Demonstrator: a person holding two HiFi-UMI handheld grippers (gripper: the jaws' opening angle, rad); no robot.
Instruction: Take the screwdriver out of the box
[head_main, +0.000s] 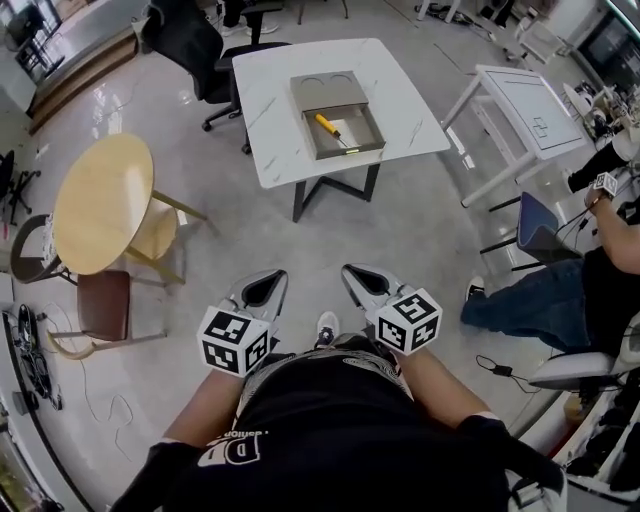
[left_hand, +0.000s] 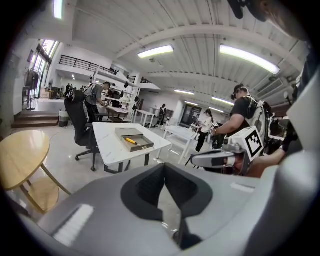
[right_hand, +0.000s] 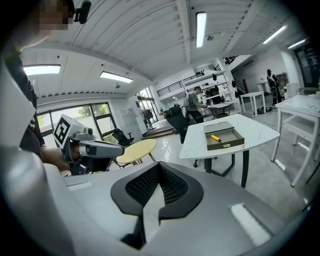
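Note:
An open grey box (head_main: 346, 150) stands on the white marble table (head_main: 275, 120) far ahead of me. In it lies a screwdriver (head_main: 328, 125) with a yellow handle. It also shows in the left gripper view as the screwdriver (left_hand: 131, 141) and in the right gripper view as the screwdriver (right_hand: 216, 138). My left gripper (head_main: 272, 279) and right gripper (head_main: 352, 273) are held close to my body above the floor, well short of the table. Both are shut with nothing in them. Left gripper (left_hand: 165, 170) and right gripper (right_hand: 159, 166) both point toward the table.
A round wooden table (head_main: 100, 200) and a brown chair (head_main: 105, 305) stand to the left. A black office chair (head_main: 190, 40) is behind the marble table. A second white table (head_main: 530, 105) and a seated person (head_main: 560, 290) are at the right. Cables (head_main: 500, 368) lie on the floor.

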